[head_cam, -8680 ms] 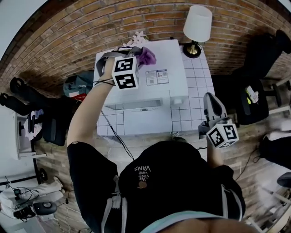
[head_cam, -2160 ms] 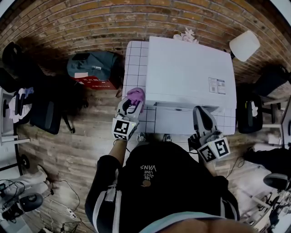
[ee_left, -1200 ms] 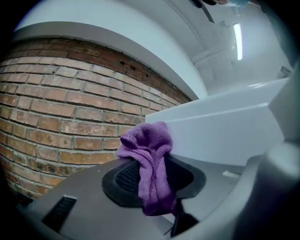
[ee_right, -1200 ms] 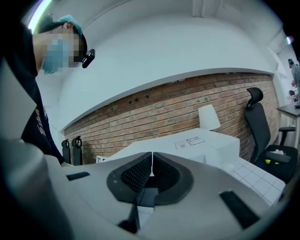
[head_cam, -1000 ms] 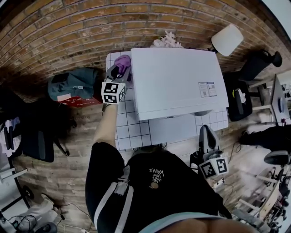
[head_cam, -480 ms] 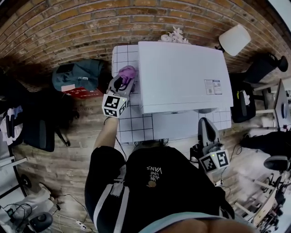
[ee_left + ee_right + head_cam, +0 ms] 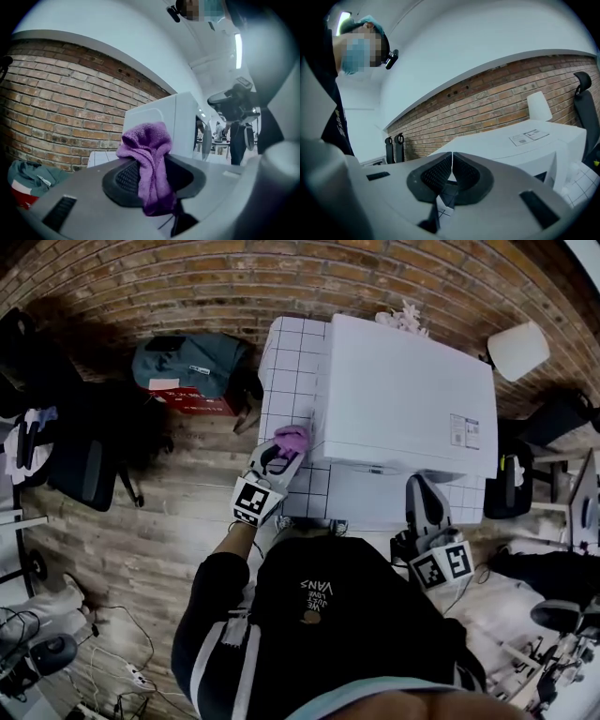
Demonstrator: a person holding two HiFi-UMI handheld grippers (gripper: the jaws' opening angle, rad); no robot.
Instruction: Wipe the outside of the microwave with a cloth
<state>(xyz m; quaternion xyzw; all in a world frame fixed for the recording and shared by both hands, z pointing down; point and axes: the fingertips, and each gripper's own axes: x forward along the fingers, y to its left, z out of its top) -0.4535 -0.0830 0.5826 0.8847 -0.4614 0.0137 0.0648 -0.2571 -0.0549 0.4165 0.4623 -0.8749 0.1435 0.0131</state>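
- The left gripper [image 7: 285, 446] is clamped on a purple cloth [image 7: 292, 436]. In the left gripper view the cloth [image 7: 148, 154] is pinched between the two dark pads of that gripper [image 7: 151, 182], bunched above them and hanging down below.
- The cloth is at the left side of the white microwave [image 7: 403, 390], near its front corner and over the tiled table [image 7: 286, 352]. I cannot tell whether it touches the side wall.
- In the left gripper view the microwave [image 7: 161, 117] rises just behind the cloth.
- The right gripper [image 7: 417, 487] is low at the front right of the microwave, held off it. Its jaws are closed on each other with nothing between them, as the right gripper view [image 7: 451, 174] shows.
- No view shows the inside of the microwave. In the right gripper view [image 7: 534, 150] only its top and part of the front are visible, with a dark strip of window.
- A printed label [image 7: 464, 430] lies flat on the microwave's top, toward its right edge.
- A white lamp [image 7: 518, 348] stands at the table's far right corner, and a pale frilly object [image 7: 403, 317] shows behind the microwave.
- On the wooden floor left of the table sits a teal-grey bag [image 7: 192, 360] with a red box [image 7: 192, 401] against its near side. What the bag holds is not visible.
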